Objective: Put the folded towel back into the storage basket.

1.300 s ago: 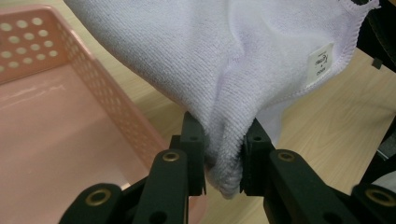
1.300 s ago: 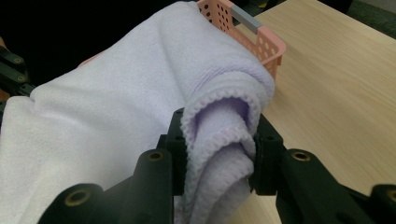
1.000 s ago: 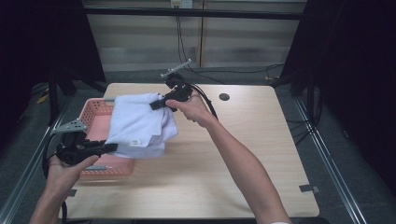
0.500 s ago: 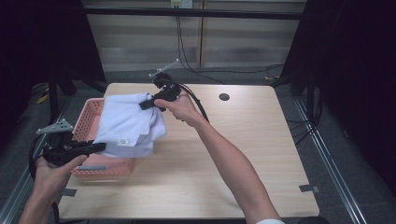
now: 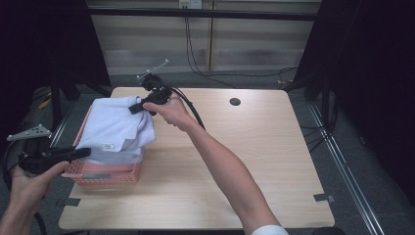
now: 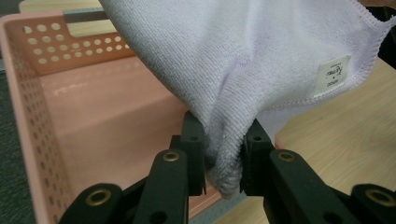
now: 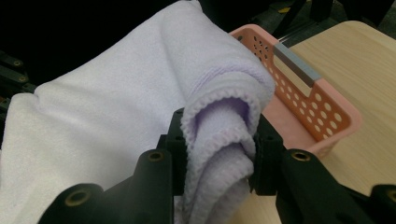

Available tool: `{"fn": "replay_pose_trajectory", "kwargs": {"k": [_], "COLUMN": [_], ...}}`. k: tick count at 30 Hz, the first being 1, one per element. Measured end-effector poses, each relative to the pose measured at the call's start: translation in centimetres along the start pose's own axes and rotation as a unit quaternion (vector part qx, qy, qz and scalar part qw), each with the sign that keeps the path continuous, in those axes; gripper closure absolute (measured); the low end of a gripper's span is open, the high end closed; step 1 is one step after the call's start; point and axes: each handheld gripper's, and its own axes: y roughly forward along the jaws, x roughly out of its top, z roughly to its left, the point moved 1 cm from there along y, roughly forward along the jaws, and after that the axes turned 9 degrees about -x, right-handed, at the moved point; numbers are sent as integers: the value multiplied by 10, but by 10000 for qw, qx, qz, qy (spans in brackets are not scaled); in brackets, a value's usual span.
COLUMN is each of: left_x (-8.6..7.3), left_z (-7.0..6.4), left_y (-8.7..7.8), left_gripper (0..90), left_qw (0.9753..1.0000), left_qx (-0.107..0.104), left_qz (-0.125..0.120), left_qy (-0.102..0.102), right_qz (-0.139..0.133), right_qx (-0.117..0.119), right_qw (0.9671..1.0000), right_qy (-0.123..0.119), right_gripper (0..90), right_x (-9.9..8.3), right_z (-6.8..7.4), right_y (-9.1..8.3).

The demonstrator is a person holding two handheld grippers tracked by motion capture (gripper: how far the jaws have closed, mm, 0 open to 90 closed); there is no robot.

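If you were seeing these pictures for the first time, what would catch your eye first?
A pale lilac towel stretched over the pink perforated basket at the table's left edge stands out. The left hand-held gripper clamps a bunched fold at its near end, and the right hand-held gripper pinches a stitched corner at the far end.

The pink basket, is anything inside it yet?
Empty so far: the basket floor shows bare in the left gripper view. The towel hangs above it, pinched by both grippers.

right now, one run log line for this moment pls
left gripper: shut on towel | right gripper: shut on towel | towel: held over pink basket | basket: at table left edge
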Motion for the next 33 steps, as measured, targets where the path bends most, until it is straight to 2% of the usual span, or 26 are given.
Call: {"fn": "replay_pose_trajectory", "kwargs": {"k": [2, 6, 10, 15, 27, 33], "left_x": [0, -2, -7, -14, -25, -34], "left_z": [2, 10, 16, 25, 48, 58], "left_y": [-3, -13, -16, -15, -8, -1], "left_gripper": [757, 757, 757, 757, 757, 756], "left_qw": [10000, 9999, 9998, 9994, 9977, 9962], "left_qx": [10, 82, 143, 171, 360, 452], "left_qz": [6, -1, 22, 9, 257, 365], "left_qy": [11, -67, -151, -285, -514, -647], "right_qz": [-12, 26, 11, 106, 135, 288], "right_qx": [11, 12, 14, -33, -170, -280], "right_qw": [10000, 10000, 10000, 9999, 9994, 9986], "right_qy": [12, 42, 41, 83, 262, 354], "right_gripper": [668, 668, 668, 668, 669, 669], "right_x": [4, 9, 11, 10, -2, -10], "right_z": [3, 8, 13, 14, 16, 16], "right_y": [4, 13, 23, 35, 63, 77]}}
